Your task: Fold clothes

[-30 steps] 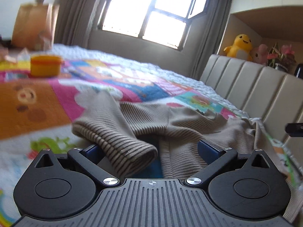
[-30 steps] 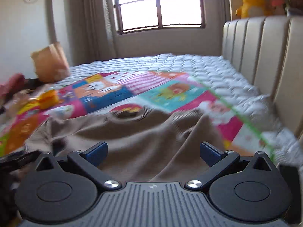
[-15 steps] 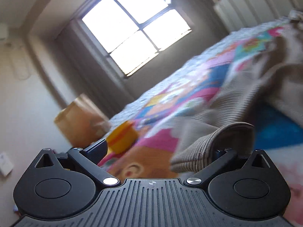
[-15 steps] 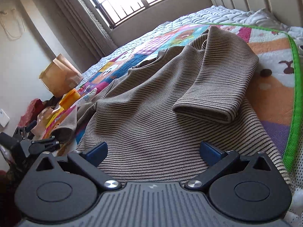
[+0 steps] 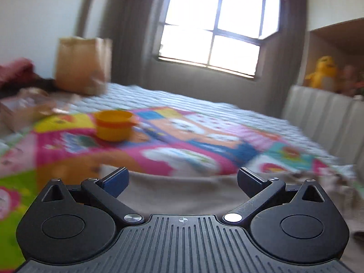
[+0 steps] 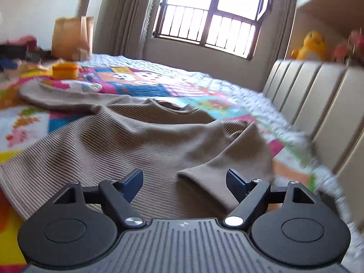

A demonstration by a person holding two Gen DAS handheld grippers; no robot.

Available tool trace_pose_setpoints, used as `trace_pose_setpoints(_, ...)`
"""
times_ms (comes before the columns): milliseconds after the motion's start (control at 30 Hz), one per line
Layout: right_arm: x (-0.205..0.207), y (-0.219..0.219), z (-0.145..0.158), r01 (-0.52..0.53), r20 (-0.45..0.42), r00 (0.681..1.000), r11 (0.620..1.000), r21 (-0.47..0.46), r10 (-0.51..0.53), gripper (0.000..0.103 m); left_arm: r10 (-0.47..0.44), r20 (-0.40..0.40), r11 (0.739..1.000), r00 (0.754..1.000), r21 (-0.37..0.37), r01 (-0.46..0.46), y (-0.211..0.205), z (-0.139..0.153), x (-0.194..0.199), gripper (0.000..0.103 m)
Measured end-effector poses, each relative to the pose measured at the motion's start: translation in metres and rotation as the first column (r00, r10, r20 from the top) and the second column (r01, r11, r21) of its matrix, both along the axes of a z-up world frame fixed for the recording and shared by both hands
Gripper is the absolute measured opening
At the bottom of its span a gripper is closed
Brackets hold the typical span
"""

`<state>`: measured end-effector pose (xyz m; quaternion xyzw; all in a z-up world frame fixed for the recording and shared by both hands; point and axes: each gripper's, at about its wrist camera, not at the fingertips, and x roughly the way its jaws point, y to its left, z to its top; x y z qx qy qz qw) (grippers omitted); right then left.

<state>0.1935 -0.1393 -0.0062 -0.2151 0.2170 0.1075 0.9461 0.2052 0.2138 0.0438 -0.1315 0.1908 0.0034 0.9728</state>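
A beige sweater with thin dark stripes point(image 6: 141, 141) lies spread on a colourful patchwork quilt point(image 6: 141, 86). Its right sleeve is folded over the body, with the cuff point(image 6: 204, 179) just ahead of my right gripper point(image 6: 184, 182), which is open and empty. Its left sleeve point(image 6: 59, 95) stretches out to the left. In the blurred left wrist view my left gripper point(image 5: 182, 179) is open and empty, just above a flat beige part of the sweater point(image 5: 182, 193).
A yellow-orange tub point(image 5: 113, 125) stands on the quilt at the left, also in the right wrist view point(image 6: 64, 70). A brown paper bag point(image 5: 83, 66) stands behind it. A padded headboard point(image 6: 318, 104) runs along the right side.
My left gripper has let go of the sleeve cuff it carried and now sits level over the sweater. The left sleeve lies stretched out. My right gripper has moved close to the folded right cuff.
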Motion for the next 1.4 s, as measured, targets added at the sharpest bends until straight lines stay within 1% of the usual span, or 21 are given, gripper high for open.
trace_pose_setpoints(33,0.005,0.001,-0.004,-0.006,0.007,1.000,0.997,-0.079,0.007,0.081,-0.107,-0.001,0.992,0.994,-0.066,0.107,-0.017,-0.005,-0.001,0.103)
trace_pose_setpoints(67,0.011,0.001,-0.009,-0.014,0.004,1.000,0.989,-0.146,0.015,0.080,-0.204,-0.008,0.971,0.979,-0.126,0.202,-0.033,-0.012,0.000,0.103)
trace_pose_setpoints(100,0.018,-0.001,-0.015,-0.027,-0.013,1.000,0.981,-0.190,0.025,0.072,-0.293,-0.019,0.941,0.956,-0.182,0.285,-0.049,-0.020,0.001,0.103)
trace_pose_setpoints(133,0.026,-0.002,-0.021,-0.043,-0.040,0.999,0.975,-0.218,0.035,0.065,-0.374,-0.028,0.905,0.927,-0.228,0.358,-0.064,-0.030,0.002,0.103)
trace_pose_setpoints(167,0.033,-0.004,-0.027,-0.060,-0.067,0.997,0.967,-0.246,0.045,0.052,-0.416,-0.040,0.886,0.908,-0.242,0.395,-0.076,-0.041,0.002,0.103)
trace_pose_setpoints(233,0.047,-0.005,-0.033,-0.059,-0.063,0.997,0.957,-0.285,0.043,0.042,-0.450,-0.069,0.875,0.891,-0.232,0.424,-0.094,-0.060,-0.001,0.103)
trace_pose_setpoints(267,0.057,-0.009,-0.031,-0.040,-0.058,0.998,0.959,-0.281,0.025,0.019,-0.466,-0.084,0.870,0.881,-0.227,0.438,-0.103,-0.069,-0.002,0.103)
trace_pose_setpoints(300,0.068,-0.016,-0.025,-0.013,-0.056,0.998,0.965,-0.263,-0.002,0.012,-0.482,-0.098,0.864,0.871,-0.223,0.452,-0.112,-0.078,-0.003,0.103)
trace_pose_setpoints(367,0.090,-0.034,-0.011,0.058,-0.041,0.997,0.973,-0.225,-0.069,0.012,-0.489,-0.100,0.863,0.867,-0.204,0.463,-0.117,-0.087,-0.006,0.103)
trace_pose_setpoints(467,0.127,-0.081,0.024,0.219,0.013,0.976,0.963,-0.157,-0.220,0.012,-0.493,-0.091,0.853,0.865,-0.245,0.460,-0.111,-0.091,-0.005,0.103)
trace_pose_setpoints(533,0.145,-0.124,0.052,0.343,0.027,0.939,0.937,-0.062,-0.342,0.012,-0.496,-0.078,0.844,0.865,-0.276,0.459,-0.105,-0.093,-0.004,0.103)
trace_pose_setpoints(600,0.160,-0.164,0.079,0.440,0.021,0.897,0.897,0.038,-0.441,0.012,-0.499,-0.067,0.838,0.864,-0.293,0.461,-0.101,-0.095,-0.005,0.103)
trace_pose_setpoints(667,0.166,-0.187,0.101,0.472,0.007,0.879,0.873,0.124,-0.476,0.012,-0.502,-0.058,0.831,0.863,-0.309,0.463,-0.098,-0.096,-0.005,0.103)
trace_pose_setpoints(733,0.166,-0.190,0.120,0.448,0.002,0.889,0.872,0.196,-0.457,0.012,-0.506,-0.049,0.821,0.861,-0.333,0.463,-0.093,-0.096,-0.003,0.103)
trace_pose_setpoints(833,0.164,-0.174,0.147,0.375,-0.007,0.919,0.871,0.317,-0.393,0.011,-0.508,-0.035,0.810,0.860,-0.360,0.464,-0.087,-0.097,-0.002,0.103)
trace_pose_setpoints(900,0.163,-0.151,0.165,0.311,0.009,0.942,0.880,0.359,-0.336,0.011,-0.509,-0.028,0.807,0.861,-0.365,0.465,-0.085,-0.097,-0.002,0.103)
trace_pose_setpoints(1000,0.162,-0.103,0.184,0.196,0.033,0.974,0.909,0.368,-0.223,0.011,-0.509,-0.017,0.802,0.860,-0.371,0.467,-0.082,-0.098,-0.003,0.103)
trace_pose_setpoints(1067,0.163,-0.068,0.191,0.123,0.043,0.988,0.927,0.353,-0.148,0.011,-0.511,-0.002,0.791,0.859,-0.391,0.470,-0.079,-0.100,-0.003,0.103)
trace_pose_setpoints(1200,0.169,-0.004,0.191,0.027,0.031,0.999,0.944,0.328,-0.039,0.012,-0.514,0.038,0.759,0.857,-0.445,0.476,-0.069,-0.104,-0.002,0.103)
trace_pose_setpoints(1333,0.180,0.043,0.177,-0.010,-0.008,1.000,0.950,0.312,0.014,0.012,-0.514,0.063,0.746,0.855,-0.460,0.482,-0.065,-0.106,-0.003,0.103)
trace_pose_setpoints(1400,0.184,0.061,0.168,-0.014,-0.033,0.999,0.949,0.314,0.026,0.014,-0.514,0.073,0.739,0.855,-0.467,0.485,-0.063,-0.107,-0.004,0.103)
